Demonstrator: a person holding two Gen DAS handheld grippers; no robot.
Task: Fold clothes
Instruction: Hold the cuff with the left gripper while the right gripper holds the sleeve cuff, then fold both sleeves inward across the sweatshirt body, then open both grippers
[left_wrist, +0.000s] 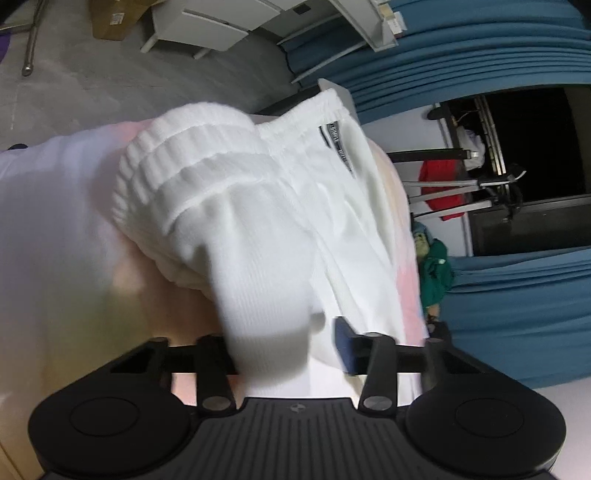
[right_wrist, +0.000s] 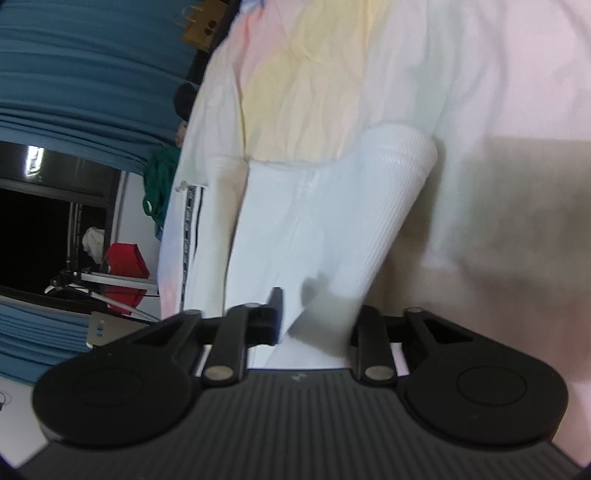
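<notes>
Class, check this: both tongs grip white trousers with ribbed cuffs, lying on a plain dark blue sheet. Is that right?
One thing is wrong: the sheet is pastel, pink and yellow, as the right wrist view shows. The rest holds: the left tongs and right tongs grip white trousers with ribbed cuffs.

The white trousers (left_wrist: 280, 221) are ribbed knit cloth, matt, with thick ribbed cuffs (left_wrist: 177, 162) at ten o'clock. Each claw (right_wrist: 317, 325) is matt black plastic, grooved body, dull metal rivets (right_wrist: 218, 372).
</notes>
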